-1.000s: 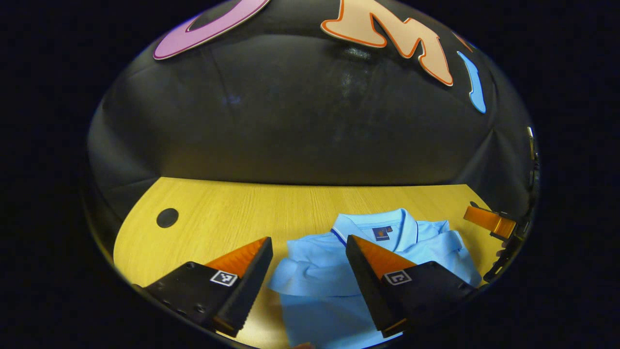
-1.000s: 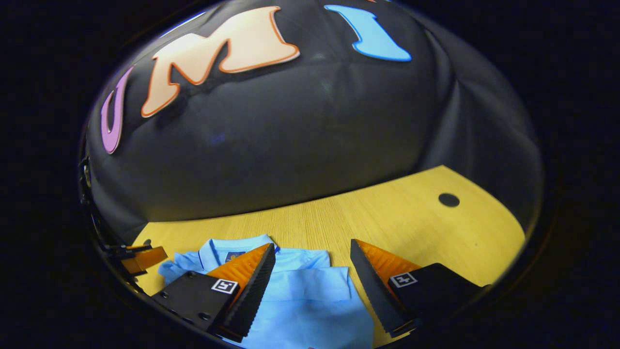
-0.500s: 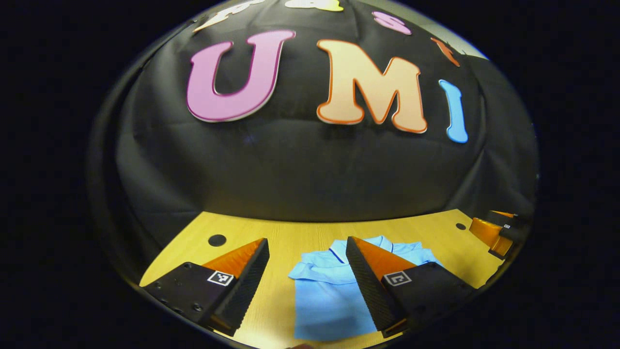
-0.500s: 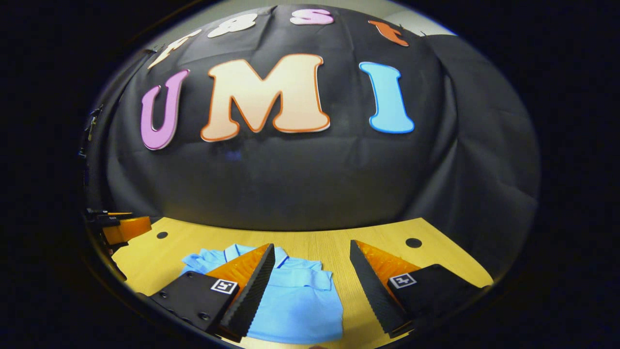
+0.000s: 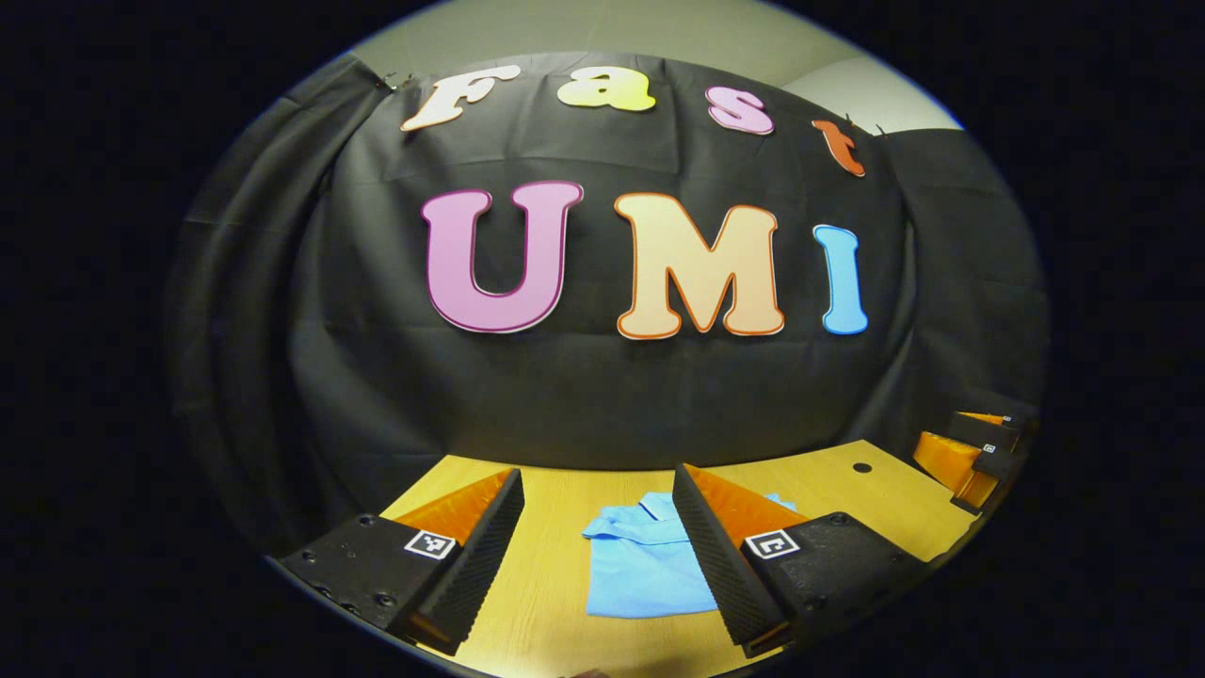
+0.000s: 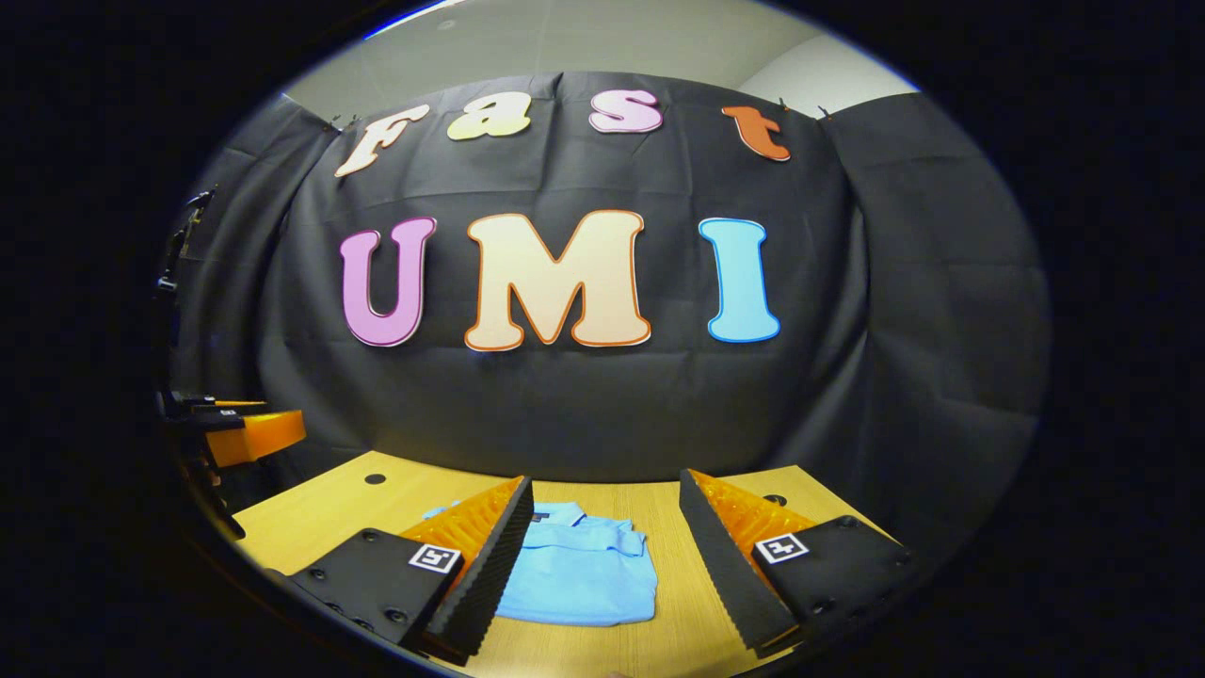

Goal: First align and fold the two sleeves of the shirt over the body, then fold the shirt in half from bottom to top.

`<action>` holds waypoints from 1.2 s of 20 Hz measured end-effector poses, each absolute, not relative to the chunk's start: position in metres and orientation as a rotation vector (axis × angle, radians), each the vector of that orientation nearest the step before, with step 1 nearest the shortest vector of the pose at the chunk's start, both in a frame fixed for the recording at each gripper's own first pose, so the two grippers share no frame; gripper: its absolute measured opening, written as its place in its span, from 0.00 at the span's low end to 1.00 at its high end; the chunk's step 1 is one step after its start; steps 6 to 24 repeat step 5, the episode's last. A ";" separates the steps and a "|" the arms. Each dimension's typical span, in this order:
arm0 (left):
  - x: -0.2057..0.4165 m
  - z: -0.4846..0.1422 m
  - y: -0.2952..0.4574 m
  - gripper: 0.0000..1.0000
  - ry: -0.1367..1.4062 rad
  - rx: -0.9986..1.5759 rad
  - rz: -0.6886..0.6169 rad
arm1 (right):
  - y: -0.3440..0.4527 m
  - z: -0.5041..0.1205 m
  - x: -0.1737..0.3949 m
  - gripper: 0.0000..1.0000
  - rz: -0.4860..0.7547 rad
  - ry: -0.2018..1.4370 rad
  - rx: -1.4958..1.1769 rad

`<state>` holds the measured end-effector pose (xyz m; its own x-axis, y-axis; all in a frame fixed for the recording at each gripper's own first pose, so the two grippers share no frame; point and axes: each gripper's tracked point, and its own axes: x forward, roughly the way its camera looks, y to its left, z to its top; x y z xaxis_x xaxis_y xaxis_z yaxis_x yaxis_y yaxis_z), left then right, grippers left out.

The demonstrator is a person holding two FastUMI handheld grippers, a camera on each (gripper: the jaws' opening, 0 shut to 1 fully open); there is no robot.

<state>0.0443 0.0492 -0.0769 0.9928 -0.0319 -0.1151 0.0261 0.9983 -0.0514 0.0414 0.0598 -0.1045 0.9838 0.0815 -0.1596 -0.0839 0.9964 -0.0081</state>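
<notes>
In the left gripper view, the left tool (image 5: 598, 527) is seen at the bottom of the frame, spread wide with nothing held. The folded shirt (image 5: 640, 574) lies flat on the worktop (image 5: 565, 621), low and centre, between the fingers and beyond them. In the right gripper view, the right tool (image 6: 607, 532) is likewise parted and unladen, raised off the shirt (image 6: 579, 584) at lower centre.
</notes>
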 end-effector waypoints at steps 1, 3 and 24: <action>0.037 -0.071 0.052 0.95 0.091 -0.034 -0.014 | 0.059 -0.095 0.034 0.97 0.087 0.122 -0.017; 0.027 -0.066 0.054 0.95 0.080 -0.016 -0.002 | 0.056 -0.089 0.022 0.97 0.081 0.088 -0.011; 0.019 -0.063 0.051 0.95 0.089 -0.025 -0.009 | 0.057 -0.092 0.015 0.97 0.084 0.114 -0.006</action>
